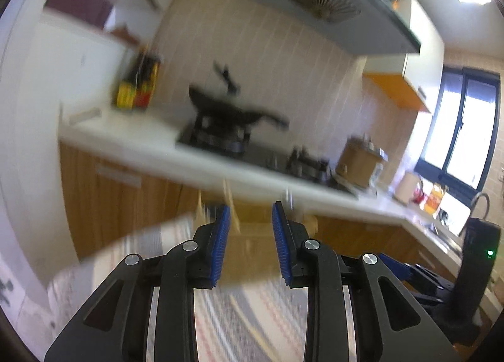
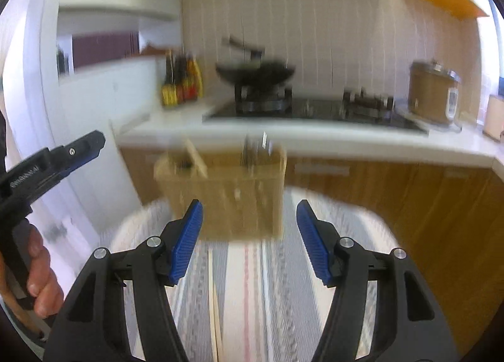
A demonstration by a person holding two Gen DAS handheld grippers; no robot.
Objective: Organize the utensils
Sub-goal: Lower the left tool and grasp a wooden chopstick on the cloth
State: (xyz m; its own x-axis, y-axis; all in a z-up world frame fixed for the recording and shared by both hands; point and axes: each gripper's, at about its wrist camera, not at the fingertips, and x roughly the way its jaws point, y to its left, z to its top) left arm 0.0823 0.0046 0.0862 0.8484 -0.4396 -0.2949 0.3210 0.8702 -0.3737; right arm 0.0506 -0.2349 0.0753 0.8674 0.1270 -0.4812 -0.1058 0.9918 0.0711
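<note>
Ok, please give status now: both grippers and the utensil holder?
Left gripper open, empty. Right gripper open, empty. Wooden utensil holder ahead, chopsticks on mat. Path clear.

Utensil holder (image 2: 225, 195) blurred, perhaps wooden.

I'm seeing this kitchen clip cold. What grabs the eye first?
The wooden utensil holder stands on the striped cloth just beyond the open right gripper, with utensils poking out. Behind it, a black wok sits on the stove. The left gripper is open too.

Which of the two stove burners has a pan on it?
The left burner, beside the sauce bottles: a black wok sits on it. The right burner, near the cooker, is bare.
</note>
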